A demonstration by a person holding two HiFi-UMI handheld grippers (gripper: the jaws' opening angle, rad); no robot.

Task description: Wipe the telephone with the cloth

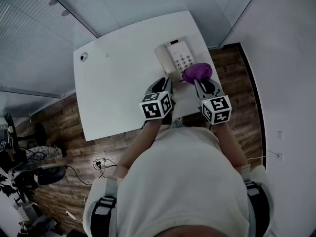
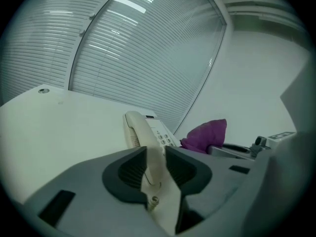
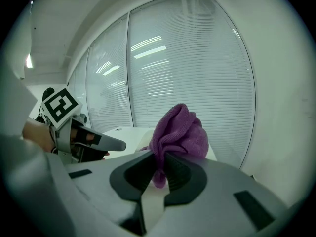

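Observation:
A cream telephone [image 1: 181,58] stands at the far right of the white table [image 1: 118,83], its handset [image 1: 163,60] along its left side. My left gripper [image 1: 167,83] is at the handset's near end. In the left gripper view the handset [image 2: 140,130] runs down between the jaws of this gripper [image 2: 156,162], and the pads look closed against it. My right gripper [image 1: 200,84] is shut on a bunched purple cloth [image 1: 197,72], held up just off the telephone's near right corner. The cloth [image 3: 180,132] bulges above the jaws of the right gripper [image 3: 160,172]. It hides the telephone in the right gripper view.
The table stands in a corner of glass walls with blinds. A round cable grommet [image 1: 84,57] sits at its far left. The table's right edge lies close beside the telephone. Below are a wooden floor, a power strip [image 1: 101,163] and office chairs [image 1: 29,172] at the left.

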